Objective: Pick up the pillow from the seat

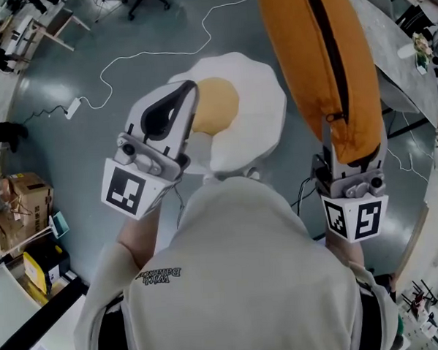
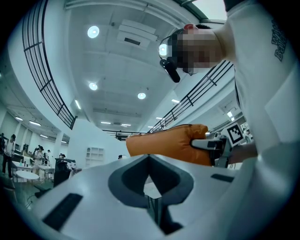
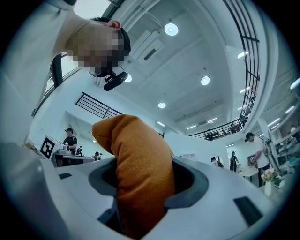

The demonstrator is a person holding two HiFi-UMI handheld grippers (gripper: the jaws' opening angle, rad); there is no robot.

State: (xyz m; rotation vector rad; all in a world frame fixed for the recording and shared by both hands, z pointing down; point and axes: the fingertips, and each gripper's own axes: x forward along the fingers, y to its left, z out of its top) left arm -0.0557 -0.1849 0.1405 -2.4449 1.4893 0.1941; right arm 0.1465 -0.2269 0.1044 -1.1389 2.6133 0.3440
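An orange pillow [image 1: 323, 63] with a dark zip hangs upright in the air at the right of the head view. My right gripper [image 1: 346, 164] is shut on its lower end, and the pillow [image 3: 140, 173] fills the space between the jaws in the right gripper view. Below lies a round white seat [image 1: 263, 102] shaped like a fried egg, with a yellow middle. My left gripper [image 1: 189, 92] hovers over the seat's left side, its jaws together and nothing between them. From the left gripper view, the pillow [image 2: 168, 143] shows sideways beyond the jaws.
A white cable [image 1: 125, 62] runs across the grey floor to a power strip [image 1: 73, 106]. Cardboard boxes [image 1: 19, 203] stand at the left edge. A chair base [image 1: 147, 0] is at the top, and a grey table [image 1: 395, 44] at the right.
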